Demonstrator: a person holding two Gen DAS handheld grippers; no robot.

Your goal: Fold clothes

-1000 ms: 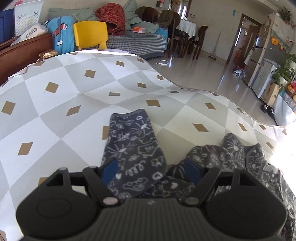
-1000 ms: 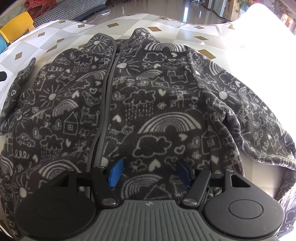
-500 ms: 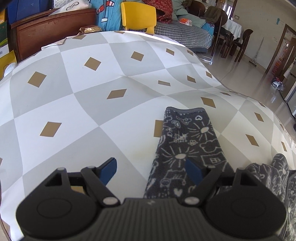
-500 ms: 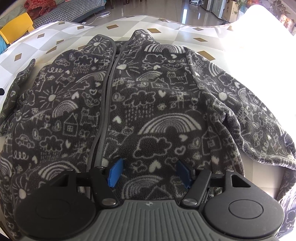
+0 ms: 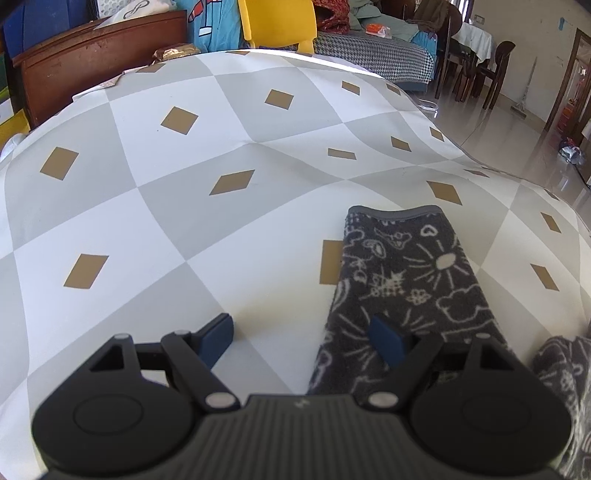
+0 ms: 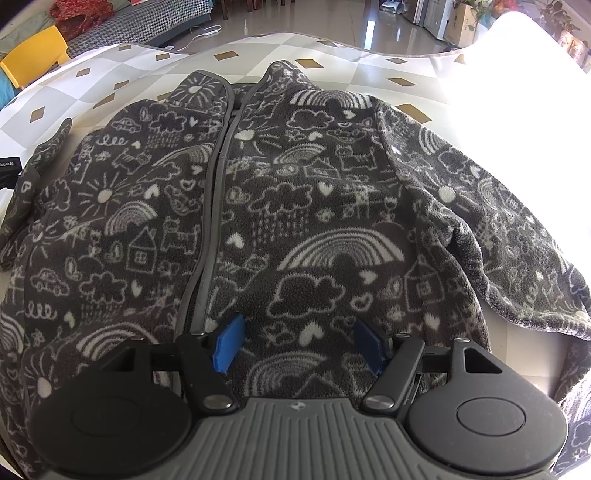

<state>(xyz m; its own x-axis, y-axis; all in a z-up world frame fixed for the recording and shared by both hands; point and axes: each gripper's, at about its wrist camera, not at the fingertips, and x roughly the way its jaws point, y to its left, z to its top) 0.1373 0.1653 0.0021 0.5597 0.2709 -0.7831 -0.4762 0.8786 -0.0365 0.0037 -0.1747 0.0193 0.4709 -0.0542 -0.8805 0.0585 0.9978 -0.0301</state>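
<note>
Your left tongs (image 5: pixel 303 338) stood spread and pinched nothing: the left blue pad (image 5: pixel 218 339) hung over the bare counter (image 5: pixel 184 206), and the right pad sat over the edge of the jacket's sleeve (image 5: pixel 410 280). That sleeve lay flat on the checked cloth, its grey-bound cuff pointing away from you.

Your right tongs (image 6: pixel 297 347) were also spread, with jaws just opened a little wider. Both pads hovered over the lower front of the fleece jacket (image 6: pixel 295 206), just right of its closed zip (image 6: pixel 212 206); no fold of fabric was caught between them. You had the jacket lying front-up on the counter, collar at the far side, one sleeve trailing off to the right. A yellow chair (image 5: pixel 277 22) stood beyond the counter.
</note>
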